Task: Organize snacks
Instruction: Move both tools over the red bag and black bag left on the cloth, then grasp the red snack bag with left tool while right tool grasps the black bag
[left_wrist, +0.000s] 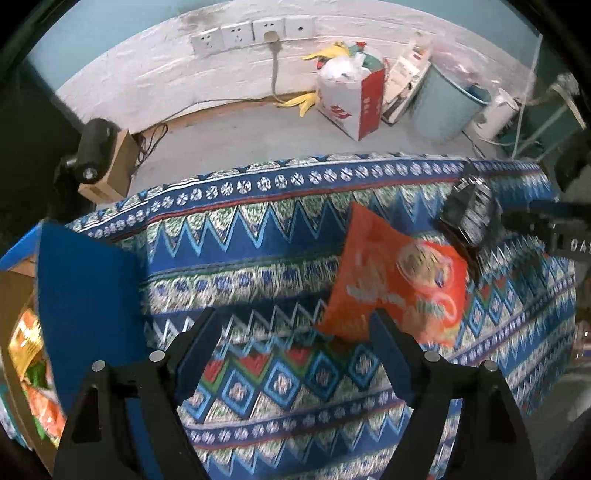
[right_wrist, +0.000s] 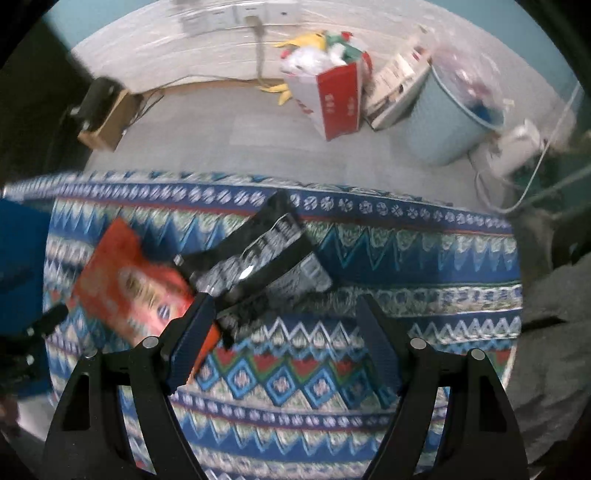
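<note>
Beyond the far edge of the patterned cloth (left_wrist: 280, 236) over the surface below the tool, a red-and-white paper bag (left_wrist: 351, 107) stuffed with rubbish stands on the floor. A pale blue bin (left_wrist: 443, 107) stands right of it, banana peels (left_wrist: 301, 101) left. Wall sockets (left_wrist: 251, 33) sit behind, and what seems a cardboard box (left_wrist: 110, 166) far left.

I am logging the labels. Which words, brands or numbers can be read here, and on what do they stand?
"DA": white letters on the right gripper's black body, cut off at the frame edge.
Orange bag: print too blurred.
Black bag: print too blurred.
Red-and-white bag: marks not readable.
</note>
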